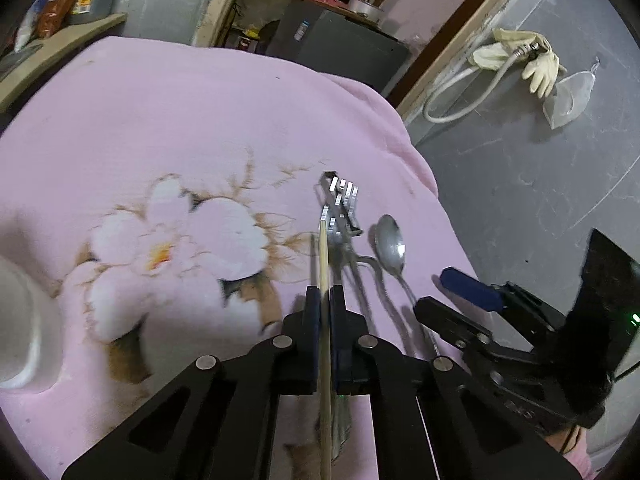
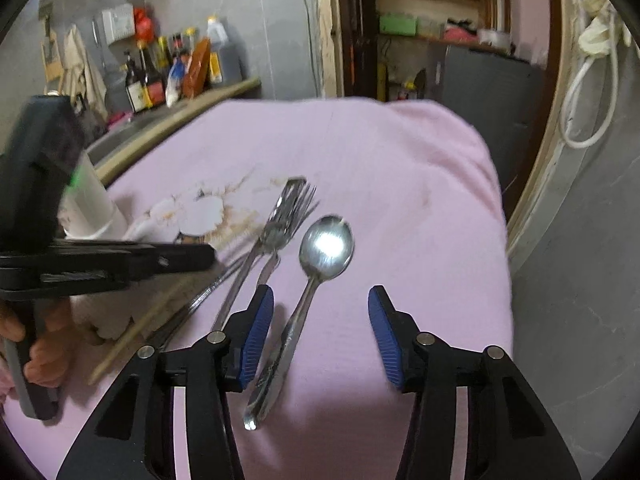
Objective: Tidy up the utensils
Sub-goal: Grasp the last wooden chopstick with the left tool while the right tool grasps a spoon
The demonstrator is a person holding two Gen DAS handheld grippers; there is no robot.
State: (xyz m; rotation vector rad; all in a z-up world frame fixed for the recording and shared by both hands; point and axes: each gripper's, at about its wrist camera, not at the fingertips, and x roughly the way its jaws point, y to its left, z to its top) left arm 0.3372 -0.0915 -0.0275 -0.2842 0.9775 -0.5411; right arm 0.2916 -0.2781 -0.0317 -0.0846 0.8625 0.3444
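My left gripper (image 1: 325, 294) is shut on a wooden chopstick (image 1: 324, 264) that runs forward between its fingers; the same chopstick (image 2: 136, 332) shows in the right wrist view under the left gripper (image 2: 200, 258). Metal forks (image 1: 340, 204) lie crossed just beyond, on the pink cloth (image 1: 180, 120). A steel spoon (image 1: 390, 246) lies right of them. My right gripper (image 2: 320, 312) is open, its blue pads (image 2: 258, 336) on either side of the spoon's (image 2: 326, 246) handle, above the cloth. The forks (image 2: 280, 220) lie left of the spoon.
A white cup (image 1: 16, 320) stands at the left on the cloth; it shows behind the left gripper in the right wrist view (image 2: 92, 208). Bottles (image 2: 160, 76) line a shelf behind. The cloth's edge drops off at the right to grey floor (image 1: 540, 180).
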